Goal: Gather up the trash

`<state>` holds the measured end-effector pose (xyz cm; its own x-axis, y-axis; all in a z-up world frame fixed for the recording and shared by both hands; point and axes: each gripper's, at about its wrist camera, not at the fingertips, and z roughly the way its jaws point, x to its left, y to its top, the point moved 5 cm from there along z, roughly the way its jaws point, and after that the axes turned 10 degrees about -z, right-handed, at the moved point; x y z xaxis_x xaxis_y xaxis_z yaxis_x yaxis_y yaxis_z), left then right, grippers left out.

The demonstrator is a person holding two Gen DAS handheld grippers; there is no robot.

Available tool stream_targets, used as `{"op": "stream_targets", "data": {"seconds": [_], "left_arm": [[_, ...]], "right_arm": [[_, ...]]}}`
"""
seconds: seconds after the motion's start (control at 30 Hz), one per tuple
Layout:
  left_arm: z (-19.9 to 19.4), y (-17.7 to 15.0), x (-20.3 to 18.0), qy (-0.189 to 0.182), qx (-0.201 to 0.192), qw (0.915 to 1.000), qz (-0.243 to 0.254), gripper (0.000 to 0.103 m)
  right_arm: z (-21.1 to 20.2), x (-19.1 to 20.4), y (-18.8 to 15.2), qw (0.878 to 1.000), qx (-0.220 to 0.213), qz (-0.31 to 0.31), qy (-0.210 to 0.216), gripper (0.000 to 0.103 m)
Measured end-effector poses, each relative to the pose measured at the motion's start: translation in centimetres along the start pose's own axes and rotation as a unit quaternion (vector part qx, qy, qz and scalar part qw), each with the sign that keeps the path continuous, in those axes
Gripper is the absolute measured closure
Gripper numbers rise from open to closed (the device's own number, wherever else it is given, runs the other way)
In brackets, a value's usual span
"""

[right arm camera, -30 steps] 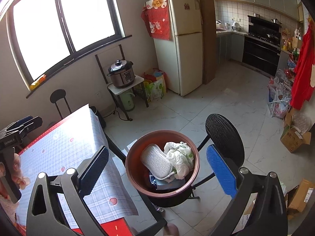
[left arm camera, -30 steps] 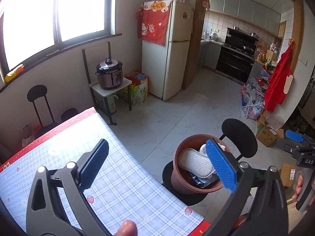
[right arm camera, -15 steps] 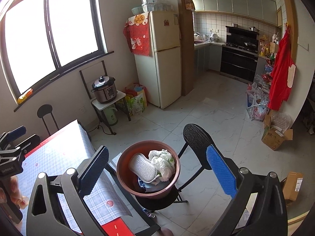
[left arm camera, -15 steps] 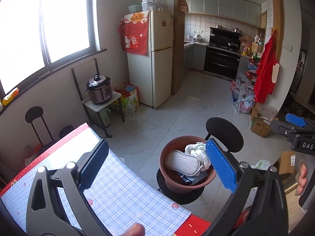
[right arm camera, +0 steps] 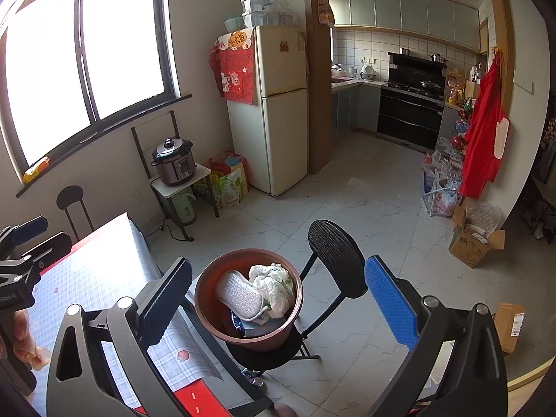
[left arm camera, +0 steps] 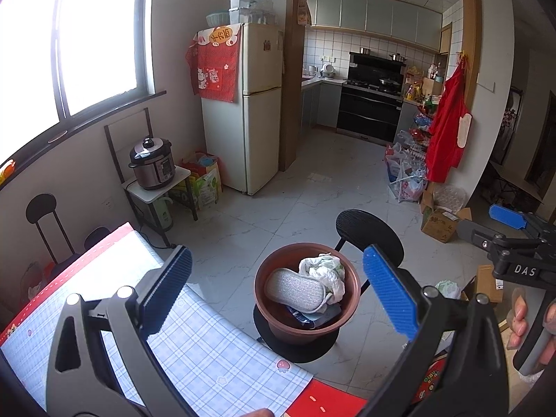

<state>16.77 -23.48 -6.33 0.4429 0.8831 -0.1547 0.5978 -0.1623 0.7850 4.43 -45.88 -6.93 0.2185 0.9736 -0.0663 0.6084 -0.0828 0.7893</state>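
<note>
Left wrist view, "DAS" on right tongs (left arm camera: 514, 239), jaws apart

Bucket (left arm camera: 267, 312): reddish-brown plastic, smooth, slight sheen. Inside it, at 9 o'clock, a grey pad (left arm camera: 295, 290) with a coarse woven texture; at 2 o'clock, crumpled white plastic bag (left arm camera: 325, 271), thin and glossy. Bench (left arm camera: 194, 344): checked cloth, smooth, faintly shiny, red border. Gripper fingers (right arm camera: 391, 300): ribbed matt pads. Floor (right arm camera: 365, 208): polished marble-look tile. Chair (right arm camera: 335, 260): matt black
</note>
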Motion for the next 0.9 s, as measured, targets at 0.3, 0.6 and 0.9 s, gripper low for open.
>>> {"op": "stream_targets", "data": {"seconds": [0.3,0.6,0.9], "left_arm": [[-0.2,0.1,-0.9,-0.012,-0.003,0.9999,0.007,0.006],[-0.9,0.7,-1.8,-0.02,-0.011,0.9996,0.018,0.006],[-1.1,0.8,-2.2,-0.029,-0.013,0.9993,0.021,0.006]], "right_arm": [[-1.1,-0.4,-0.1,1.0,-0.008,0.005,-0.013,0.006],[-2.1,-0.8,0.0,0.999,-0.02,0.01,-0.024,0.006],[-2.4,-1.4,0.3,0.999,-0.025,0.016,-0.035,0.006]]}}
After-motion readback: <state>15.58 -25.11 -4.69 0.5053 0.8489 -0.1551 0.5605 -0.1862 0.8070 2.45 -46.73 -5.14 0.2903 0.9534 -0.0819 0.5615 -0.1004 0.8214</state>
